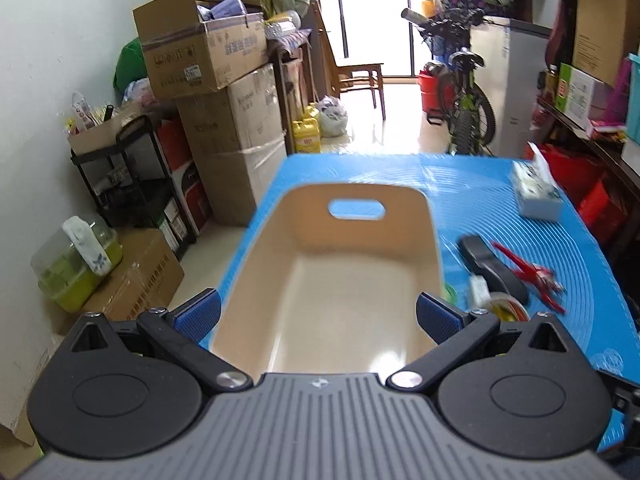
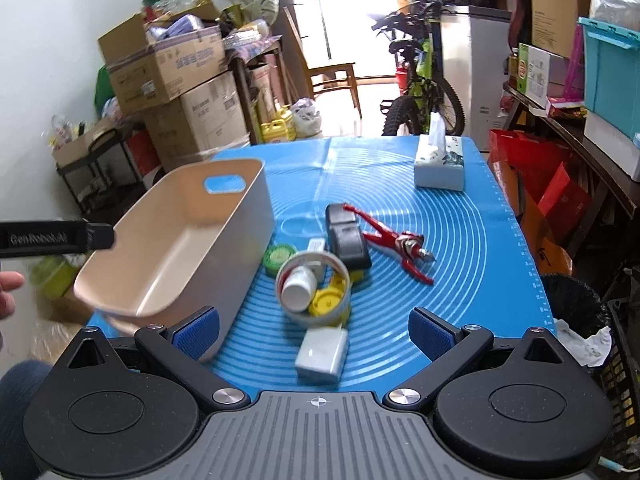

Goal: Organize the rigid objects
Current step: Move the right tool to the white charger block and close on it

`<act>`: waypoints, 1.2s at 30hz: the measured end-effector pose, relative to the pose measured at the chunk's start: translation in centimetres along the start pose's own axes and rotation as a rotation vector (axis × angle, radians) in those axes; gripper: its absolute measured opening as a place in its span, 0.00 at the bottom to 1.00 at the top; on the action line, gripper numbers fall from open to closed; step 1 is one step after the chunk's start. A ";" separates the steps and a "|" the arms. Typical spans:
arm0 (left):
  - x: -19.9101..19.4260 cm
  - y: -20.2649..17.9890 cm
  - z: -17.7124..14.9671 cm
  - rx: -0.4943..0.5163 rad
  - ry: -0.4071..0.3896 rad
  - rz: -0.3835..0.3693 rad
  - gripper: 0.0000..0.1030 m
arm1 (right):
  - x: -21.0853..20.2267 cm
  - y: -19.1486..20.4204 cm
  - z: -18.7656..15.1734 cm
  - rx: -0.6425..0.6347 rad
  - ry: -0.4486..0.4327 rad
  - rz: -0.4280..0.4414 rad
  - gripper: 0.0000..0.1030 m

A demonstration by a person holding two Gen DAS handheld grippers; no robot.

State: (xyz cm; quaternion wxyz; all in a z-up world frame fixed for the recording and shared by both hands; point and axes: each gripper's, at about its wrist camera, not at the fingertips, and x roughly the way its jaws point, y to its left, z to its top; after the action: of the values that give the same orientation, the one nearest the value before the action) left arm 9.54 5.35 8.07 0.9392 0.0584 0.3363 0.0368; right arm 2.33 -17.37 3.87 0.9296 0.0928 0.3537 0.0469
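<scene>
Two grippers, left gripper (image 1: 319, 314) and right gripper (image 2: 314, 330), hover with jaws spread wide and nothing between them. Nearest on the ribbed blue bench mat (image 2: 460, 280) lies a white blocky adapter (image 2: 322, 354), then a tape roll (image 2: 313, 287) ringing small caps, then a glossy red figure (image 2: 394, 242) stretched diagonally. Left stands the smooth beige tub (image 2: 180, 240), long axis pointing away.

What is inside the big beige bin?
Nothing that shows: the bin has a bare bottom in the left wrist view. The gripper body hides its nearest end, so that end cannot be checked.
</scene>
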 end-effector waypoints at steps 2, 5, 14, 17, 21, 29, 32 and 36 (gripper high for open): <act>1.4 0.8 1.1 0.003 0.018 -0.009 0.99 | 1.0 -0.3 0.8 0.028 0.002 -0.009 0.97; 3.4 1.8 2.0 0.037 0.057 -0.013 0.99 | 2.6 -0.6 1.7 0.063 0.007 -0.028 0.97; 9.0 5.4 3.4 0.037 0.117 -0.007 0.99 | 7.7 -0.1 2.2 0.104 0.059 -0.112 0.97; 11.1 6.2 3.3 0.054 0.158 -0.021 0.97 | 9.3 -0.4 1.9 0.137 0.096 -0.122 0.97; 13.1 7.2 2.5 0.046 0.220 -0.035 0.86 | 11.1 -0.7 1.7 0.178 0.136 -0.139 0.97; 15.2 8.6 1.0 0.009 0.303 -0.088 0.82 | 13.3 -0.7 0.9 0.153 0.185 -0.198 0.97; 15.5 8.8 0.8 -0.001 0.322 -0.103 0.76 | 13.7 -0.7 0.3 0.143 0.206 -0.211 0.97; 15.8 9.1 0.6 -0.017 0.341 -0.112 0.58 | 14.2 -0.5 -0.3 0.126 0.231 -0.222 0.97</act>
State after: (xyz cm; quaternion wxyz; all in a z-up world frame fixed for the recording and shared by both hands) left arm 21.85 16.04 -0.12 0.8696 0.0247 0.4931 -0.0036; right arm 12.76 -15.61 -5.70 0.8745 0.1051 0.4687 -0.0678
